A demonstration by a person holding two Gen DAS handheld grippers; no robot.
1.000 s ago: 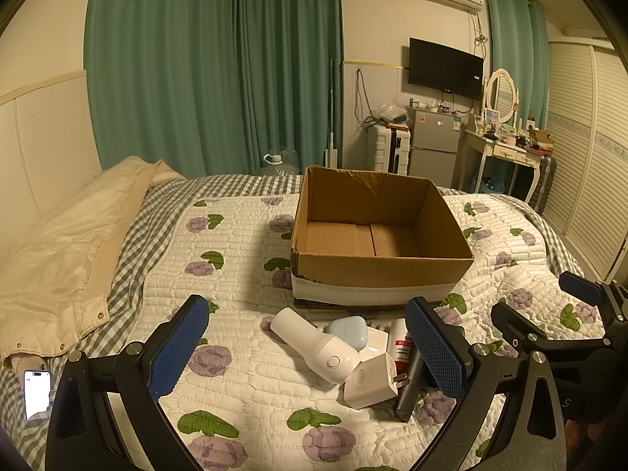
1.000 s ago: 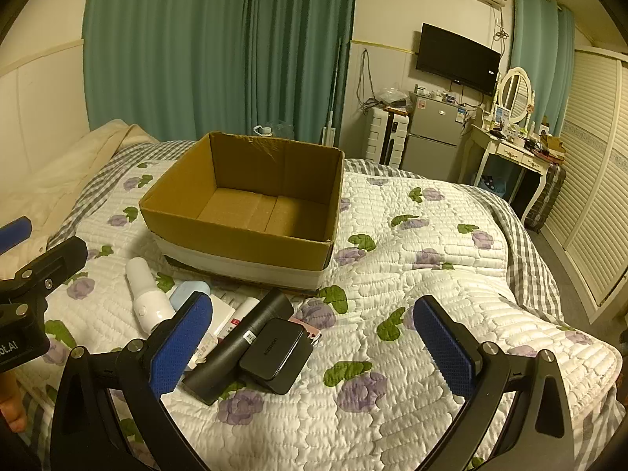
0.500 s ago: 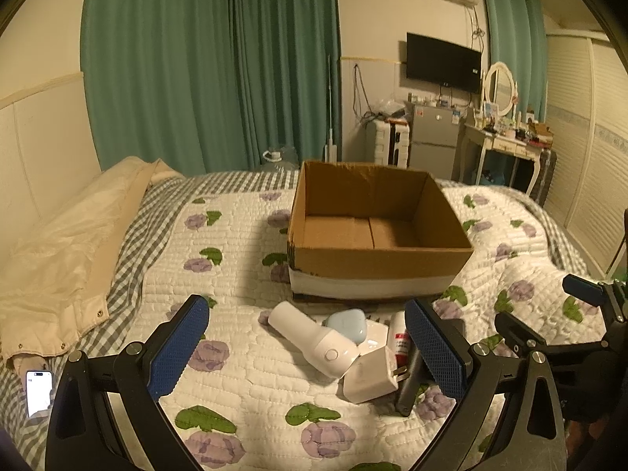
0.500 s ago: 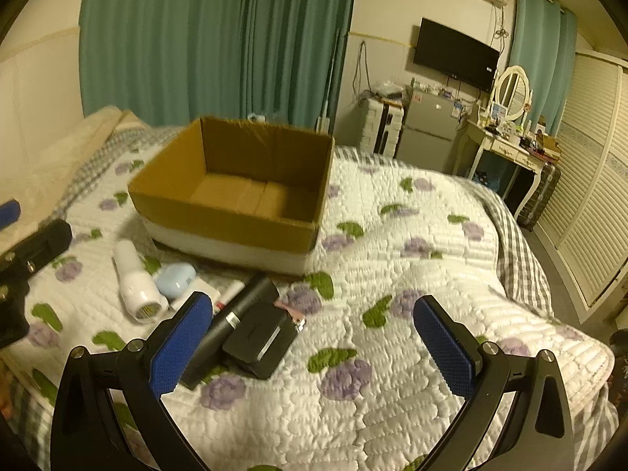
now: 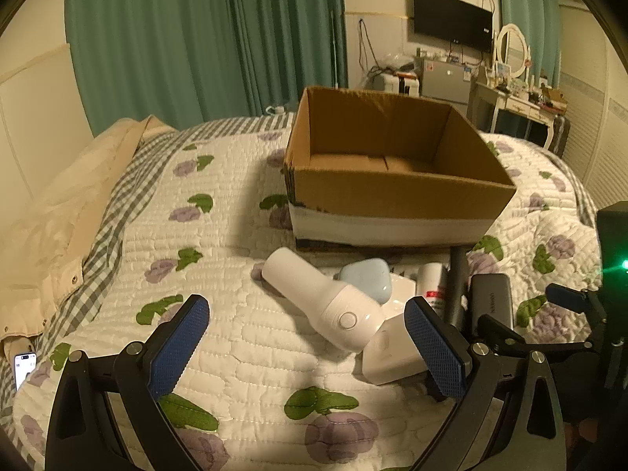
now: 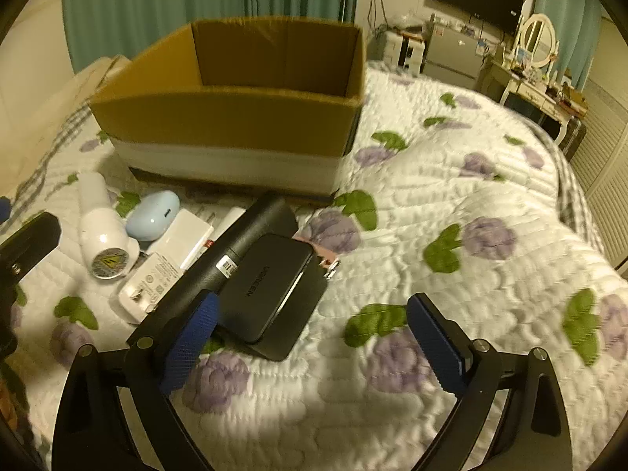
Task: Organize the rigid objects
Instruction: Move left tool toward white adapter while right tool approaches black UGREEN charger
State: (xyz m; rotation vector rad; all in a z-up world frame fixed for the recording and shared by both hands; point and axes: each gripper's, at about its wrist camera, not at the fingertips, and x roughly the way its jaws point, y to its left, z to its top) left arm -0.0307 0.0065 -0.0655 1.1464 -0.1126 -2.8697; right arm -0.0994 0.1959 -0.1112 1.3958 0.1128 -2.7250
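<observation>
Between our left jaws, which stand spread wide with nothing in them, lies bare quilt (image 5: 243,353), and just past the right-hand pad of the left gripper (image 5: 310,349) we see the cluster of task things. The white handheld device (image 5: 325,302) lies slantwise ahead of the gap, its round button facing up. The white charger (image 5: 392,357) touches that pad's inner side. Beyond the device sit the pale blue case (image 5: 367,278), a white tube (image 5: 431,284) and the black cylinder (image 5: 457,274), with the black UGREEN box (image 5: 492,302) outside the pad. Farther ahead, the open cardboard box (image 5: 392,192) stands with nothing visible inside. A phone (image 5: 24,369) glows far outside the left-hand pad.

From the right wrist, our right gripper (image 6: 314,337) hovers with jaws spread, empty. Its left-hand pad sits over the near end of the black cylinder (image 6: 235,247); whether it touches, we cannot tell. The black UGREEN box (image 6: 271,286) lies just inside that pad, on a flat dark item (image 6: 298,325). Outside the pad are the charger (image 6: 153,282), handheld device (image 6: 100,231) and blue case (image 6: 153,216). The cardboard box (image 6: 231,125) stands beyond them.
</observation>
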